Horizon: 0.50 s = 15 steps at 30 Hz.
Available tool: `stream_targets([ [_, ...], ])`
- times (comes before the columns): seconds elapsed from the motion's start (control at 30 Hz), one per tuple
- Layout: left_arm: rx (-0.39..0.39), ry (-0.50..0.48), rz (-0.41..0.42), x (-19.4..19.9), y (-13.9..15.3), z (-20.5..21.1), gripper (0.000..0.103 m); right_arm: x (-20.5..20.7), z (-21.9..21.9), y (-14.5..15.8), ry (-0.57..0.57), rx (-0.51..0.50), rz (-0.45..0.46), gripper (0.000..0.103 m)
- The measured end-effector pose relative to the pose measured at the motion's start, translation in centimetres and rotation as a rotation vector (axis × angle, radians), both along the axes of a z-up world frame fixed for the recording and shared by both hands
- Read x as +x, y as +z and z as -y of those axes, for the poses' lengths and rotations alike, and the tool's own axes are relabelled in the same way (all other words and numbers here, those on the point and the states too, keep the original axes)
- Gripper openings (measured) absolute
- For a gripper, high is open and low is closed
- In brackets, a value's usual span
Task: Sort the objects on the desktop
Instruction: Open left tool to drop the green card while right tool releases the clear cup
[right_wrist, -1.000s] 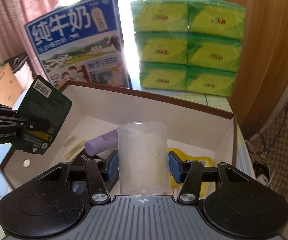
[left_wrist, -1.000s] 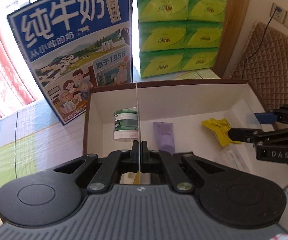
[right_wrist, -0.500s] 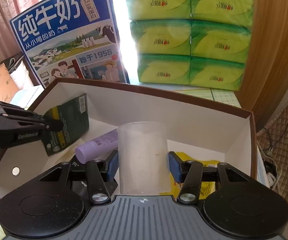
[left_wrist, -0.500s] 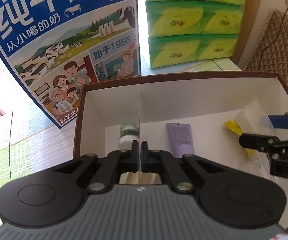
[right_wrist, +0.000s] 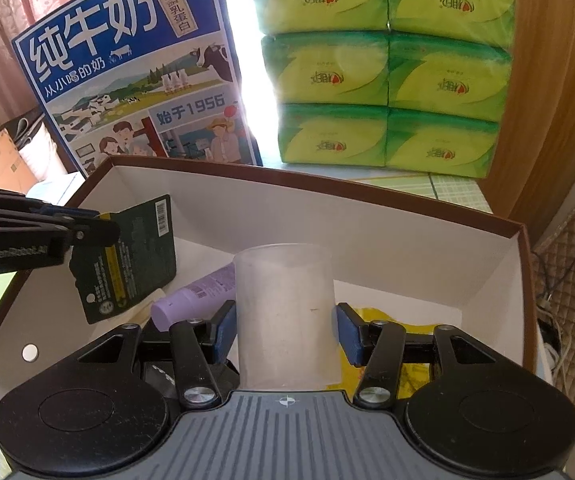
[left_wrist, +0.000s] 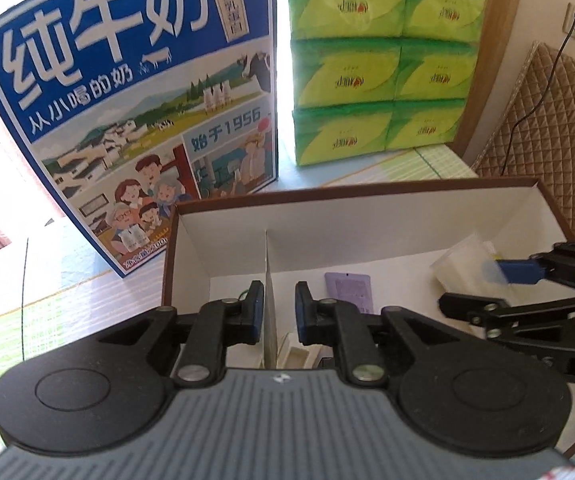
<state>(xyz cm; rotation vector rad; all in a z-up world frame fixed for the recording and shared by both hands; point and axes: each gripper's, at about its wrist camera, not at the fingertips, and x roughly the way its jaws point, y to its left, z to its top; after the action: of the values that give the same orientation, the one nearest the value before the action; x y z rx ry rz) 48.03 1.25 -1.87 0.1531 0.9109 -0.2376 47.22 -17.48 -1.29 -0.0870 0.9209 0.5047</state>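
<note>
So in your left wrist view, your left gripper [left_wrist: 279, 306] has its blue-padded jaws spread apart, with the thin dark green card packet [left_wrist: 270, 296] standing edge-on in the gap between them, and I can't tell if either pad is actually touching it. It sits down inside the brown-rimmed white cardboard box [left_wrist: 367, 220], toward the box's left end, with a lilac squeeze tube [left_wrist: 349, 292] lying flat on the box floor just to the right of it. Your right gripper [left_wrist: 483, 288] pokes in from the right edge over the box, with the frosted clear plastic cup [left_wrist: 463, 264] between its fingers. Behind the box you've got the big blue milk carton case [left_wrist: 139, 100] and the stack of green tissue packs [left_wrist: 383, 60]. Over in your right wrist view, the right gripper [right_wrist: 285, 330] has its jaws pinching that frosted cup [right_wrist: 285, 312] on both sides, cup upright and over the box [right_wrist: 367, 216] interior. A crumpled yellow wrapper [right_wrist: 387, 320] lies on the box floor behind the right pad, the lilac tube [right_wrist: 195, 292] lies angled on the left, and your left gripper [right_wrist: 91, 224] comes in from the left at the top corner of the green card packet [right_wrist: 127, 256], which leans tilted inside the box's left part
</note>
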Motion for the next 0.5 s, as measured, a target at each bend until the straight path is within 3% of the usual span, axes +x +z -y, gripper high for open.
stream_targets([
  [0.17, -0.011, -0.002, 0.016, -0.4, 1.0, -0.2, 0.017, 0.0, -0.3, 0.0, 0.014, 0.032, 0.045, 0.052],
  [0.2, -0.013, -0.001, 0.018, -0.5, 1.1, -0.2, 0.019, -0.1, -0.4, 0.1, 0.015, 0.032, 0.057, 0.058],
  [0.23, -0.016, 0.004, 0.019, -0.6, 1.2, -0.3, 0.023, -0.2, -0.4, 0.3, 0.02, 0.036, 0.071, 0.07],
  [0.37, -0.023, 0.015, 0.024, -0.9, 1.7, -0.7, 0.026, -0.8, 0.1, 1.2, 0.034, 0.056, 0.123, 0.078],
  [0.5, -0.033, 0.012, 0.036, -1.7, 2.3, -0.8, 0.047, -1.3, 0.8, 1.9, 0.023, 0.044, 0.11, 0.087],
])
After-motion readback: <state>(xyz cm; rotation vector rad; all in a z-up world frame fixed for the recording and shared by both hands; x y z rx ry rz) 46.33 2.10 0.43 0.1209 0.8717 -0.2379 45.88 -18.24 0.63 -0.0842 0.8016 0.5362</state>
